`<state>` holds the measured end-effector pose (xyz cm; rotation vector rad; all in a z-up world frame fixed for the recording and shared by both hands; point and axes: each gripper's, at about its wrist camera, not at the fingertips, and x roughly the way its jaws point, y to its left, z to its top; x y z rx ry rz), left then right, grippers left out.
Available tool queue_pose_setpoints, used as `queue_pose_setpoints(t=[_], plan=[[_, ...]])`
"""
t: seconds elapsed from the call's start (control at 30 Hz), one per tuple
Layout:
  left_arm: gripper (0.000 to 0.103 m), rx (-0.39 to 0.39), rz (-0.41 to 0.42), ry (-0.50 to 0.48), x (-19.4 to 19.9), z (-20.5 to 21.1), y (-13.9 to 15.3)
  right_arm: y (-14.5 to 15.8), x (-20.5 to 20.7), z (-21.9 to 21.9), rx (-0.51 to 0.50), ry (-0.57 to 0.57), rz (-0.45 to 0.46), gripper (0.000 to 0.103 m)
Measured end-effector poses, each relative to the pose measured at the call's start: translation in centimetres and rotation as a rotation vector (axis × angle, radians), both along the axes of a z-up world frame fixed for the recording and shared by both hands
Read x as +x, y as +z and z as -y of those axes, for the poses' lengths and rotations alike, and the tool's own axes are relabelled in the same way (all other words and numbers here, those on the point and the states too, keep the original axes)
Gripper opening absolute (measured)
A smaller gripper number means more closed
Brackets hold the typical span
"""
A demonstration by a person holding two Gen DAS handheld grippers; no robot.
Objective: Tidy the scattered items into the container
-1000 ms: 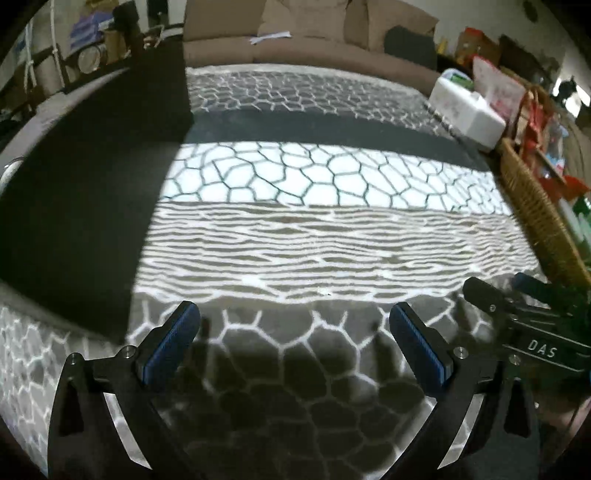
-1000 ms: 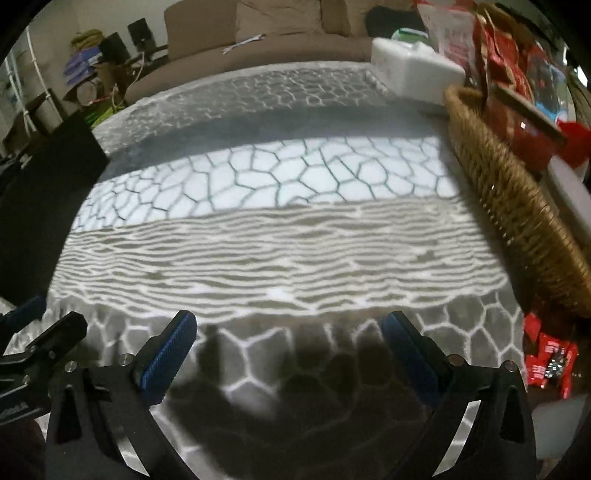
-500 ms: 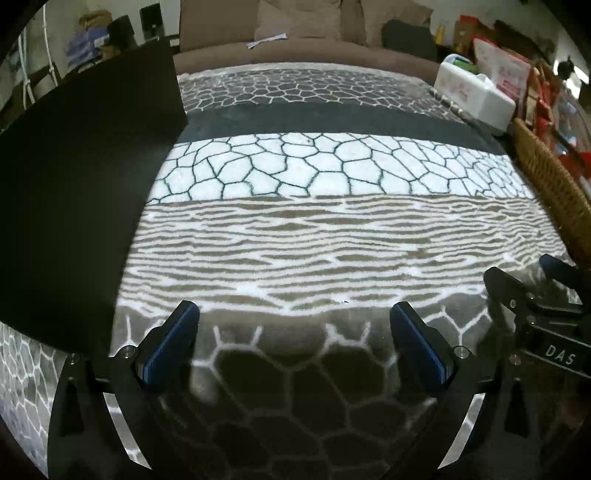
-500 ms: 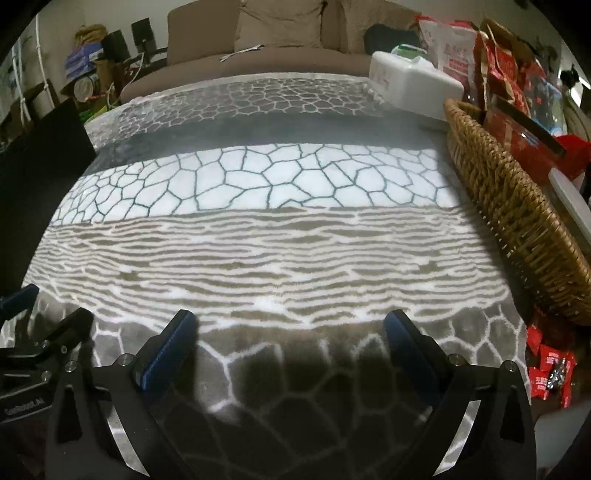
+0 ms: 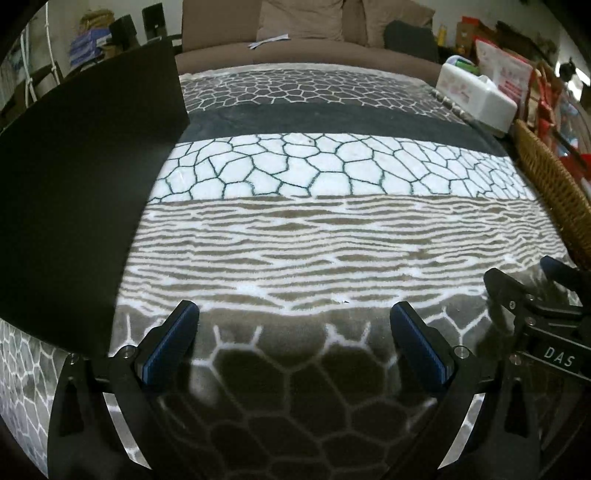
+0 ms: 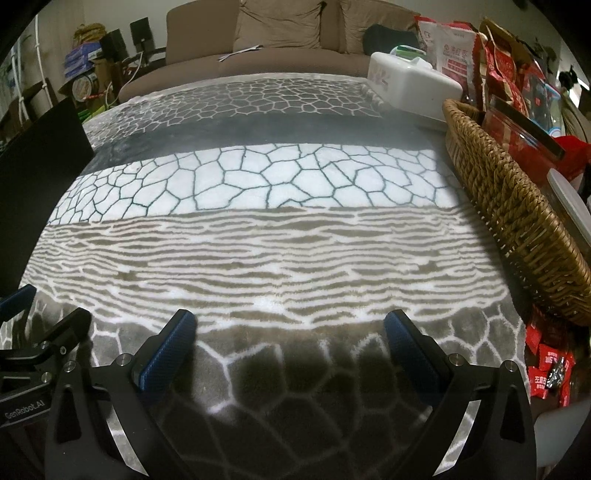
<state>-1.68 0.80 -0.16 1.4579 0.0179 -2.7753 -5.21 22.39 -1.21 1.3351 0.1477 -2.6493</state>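
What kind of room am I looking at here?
Most likely a home living room: a brown sofa with cushions stands behind a blanket in patterned bands, and a wicker basket crammed with snack packets sits at the right.

- Small red foil-wrapped snack packets [image 6: 548,369]: loosely heaped at about 4 o'clock, just below the basket's near end.
- Long brown woven wicker basket [image 6: 517,221]: at 3 o'clock, crammed with red packets.
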Motion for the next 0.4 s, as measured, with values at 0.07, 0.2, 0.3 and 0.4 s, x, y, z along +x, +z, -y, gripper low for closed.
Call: queue_pose_setpoints(t=[0.07,0.2,0.3,0.4], plan=[[0.103,0.002,0.000,0.000,0.02,-0.01,0.00,0.00,-0.01,0.00,0.000,0.000,0.000,0.103],[0.103,-0.002,-0.001,0.000,0.03,-0.09,0.00,0.00,0.00,0.01,0.000,0.000,0.000,0.103],[0.103,0.000,-0.002,-0.001,0.11,-0.09,0.06,0.00,-0.01,0.01,0.000,0.000,0.000,0.103],[0.103,-0.002,-0.001,-0.001,0.03,-0.19,0.05,0.00,-0.01,0.02,0.000,0.000,0.000,0.103]])
